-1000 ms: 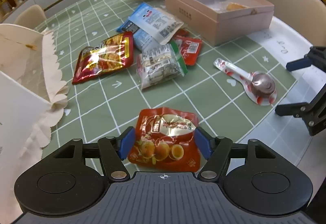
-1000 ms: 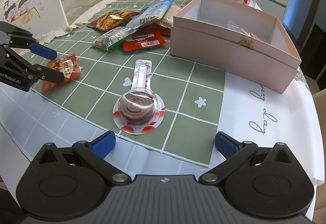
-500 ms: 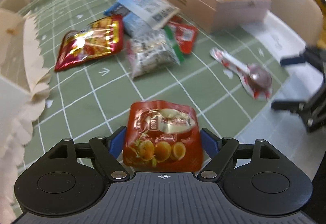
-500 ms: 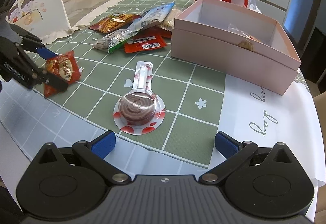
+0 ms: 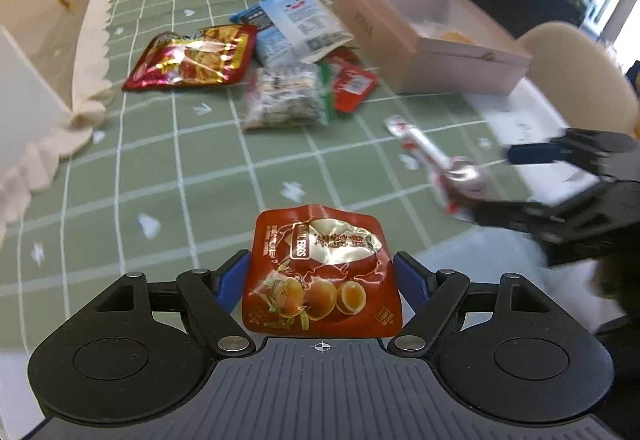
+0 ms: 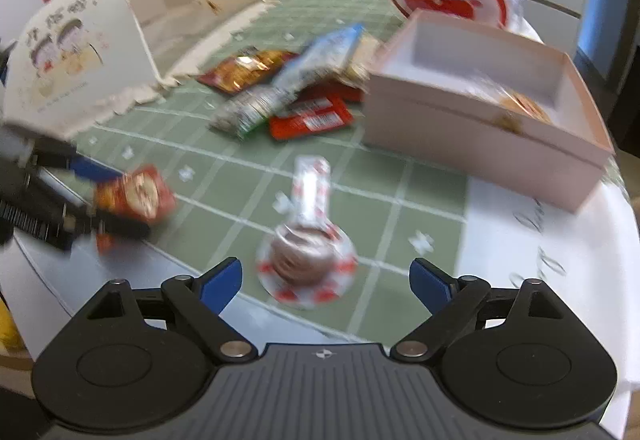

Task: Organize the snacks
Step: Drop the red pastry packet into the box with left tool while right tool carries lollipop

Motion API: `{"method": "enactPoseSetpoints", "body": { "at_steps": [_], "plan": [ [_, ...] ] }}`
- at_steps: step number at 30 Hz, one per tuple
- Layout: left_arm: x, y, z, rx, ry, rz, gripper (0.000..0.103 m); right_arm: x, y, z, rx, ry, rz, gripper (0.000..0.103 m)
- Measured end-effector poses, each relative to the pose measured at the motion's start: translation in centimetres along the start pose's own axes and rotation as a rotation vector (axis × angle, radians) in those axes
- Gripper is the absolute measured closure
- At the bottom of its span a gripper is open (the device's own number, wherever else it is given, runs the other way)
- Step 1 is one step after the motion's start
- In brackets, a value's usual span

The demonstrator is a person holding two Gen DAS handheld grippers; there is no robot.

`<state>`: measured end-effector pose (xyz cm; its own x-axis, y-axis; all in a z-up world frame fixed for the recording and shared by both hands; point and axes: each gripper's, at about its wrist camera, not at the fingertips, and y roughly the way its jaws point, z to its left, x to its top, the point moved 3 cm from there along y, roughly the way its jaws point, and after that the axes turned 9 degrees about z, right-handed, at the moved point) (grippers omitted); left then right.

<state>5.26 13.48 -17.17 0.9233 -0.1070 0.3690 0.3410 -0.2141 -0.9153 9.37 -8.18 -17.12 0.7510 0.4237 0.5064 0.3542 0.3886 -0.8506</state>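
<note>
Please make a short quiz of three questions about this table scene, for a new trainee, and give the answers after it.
1. True or false: the quail egg packet lies between the fingers of the left gripper.
2. What lies in front of the right gripper?
A. a blue packet
B. a wrapped lollipop
C. a cup
3. Fill in: the pink box is ____ at the top.

Key
1. True; a gap shows at each side, so the fingers do not press it yet.
2. B, the wrapped lollipop.
3. Open; one snack already lies inside.
</note>
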Motion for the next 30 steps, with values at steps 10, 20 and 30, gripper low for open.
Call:
{"method": "enactPoseSetpoints", "body": {
  "at_steps": [10,20,30],
  "plan": [
    [-3.1,-2.3,-4.4,-0.05,-0.032,0.005,0.021,1.0,1.2,1.9,-0.029,-0.116,0.048,0.058],
    [1.2,-6.6,-12.0,-0.188,0.093,-0.107,0.021,-0.3,-13.4,-2.8,-0.033,-0.174,-0.109,0.058],
    [18.7,-8.1,-13.6,-0.126,0.064,-0.404,0.021,9.0,-24.6,-9.1,-0.231,-0.066,-0.474,0.058]
  ]
}}
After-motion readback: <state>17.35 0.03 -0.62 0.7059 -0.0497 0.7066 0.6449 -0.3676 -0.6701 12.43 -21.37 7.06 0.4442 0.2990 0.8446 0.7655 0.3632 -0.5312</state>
